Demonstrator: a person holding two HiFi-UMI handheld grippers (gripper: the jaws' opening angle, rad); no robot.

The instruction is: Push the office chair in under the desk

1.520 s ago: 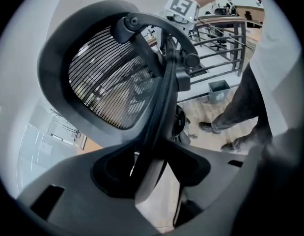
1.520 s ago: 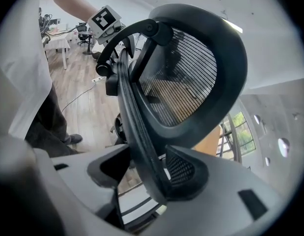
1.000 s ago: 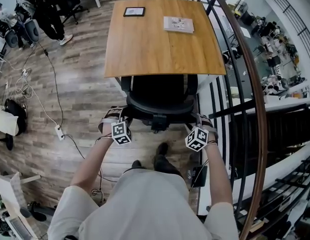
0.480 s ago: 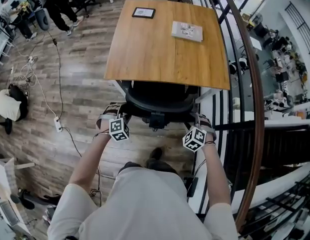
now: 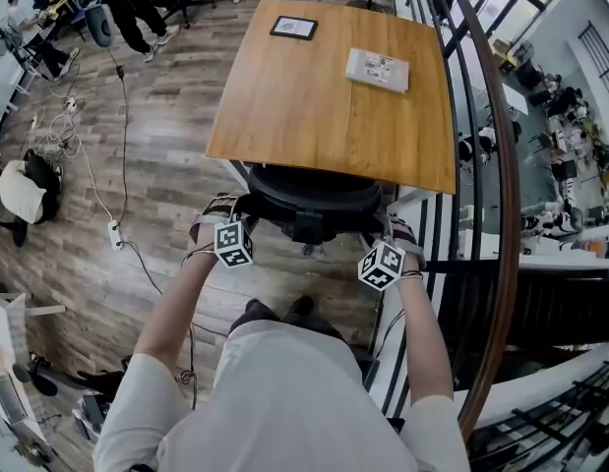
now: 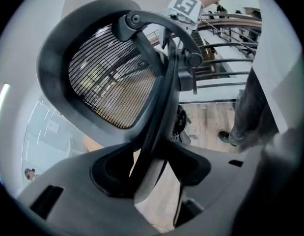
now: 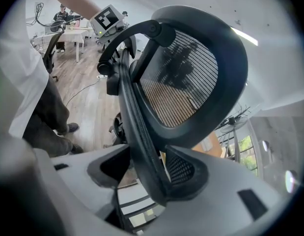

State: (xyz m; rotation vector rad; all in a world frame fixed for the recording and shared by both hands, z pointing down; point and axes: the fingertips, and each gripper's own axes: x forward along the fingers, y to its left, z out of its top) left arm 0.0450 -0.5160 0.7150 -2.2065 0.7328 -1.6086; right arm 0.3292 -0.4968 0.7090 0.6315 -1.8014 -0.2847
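Observation:
The black mesh office chair (image 5: 309,200) stands with its seat mostly under the wooden desk (image 5: 324,96), only its backrest and rear showing. My left gripper (image 5: 225,222) grips the backrest's left edge and my right gripper (image 5: 385,236) its right edge. In the left gripper view the backrest frame (image 6: 156,107) runs between the jaws of the left gripper (image 6: 149,173), which are closed on it. The right gripper view shows the same: the right gripper (image 7: 149,173) holds the frame (image 7: 134,117) of the mesh back (image 7: 186,73).
A curved stair railing (image 5: 486,185) runs close along the right of desk and chair. Cables and a power strip (image 5: 115,234) lie on the wood floor at left. A dark tablet (image 5: 293,28) and a paper (image 5: 377,69) lie on the desk. People sit at the far upper left.
The chair has rolled forward under the desk, so less of its seat shows. Both grippers and the person have moved forward with it, still holding the backrest.

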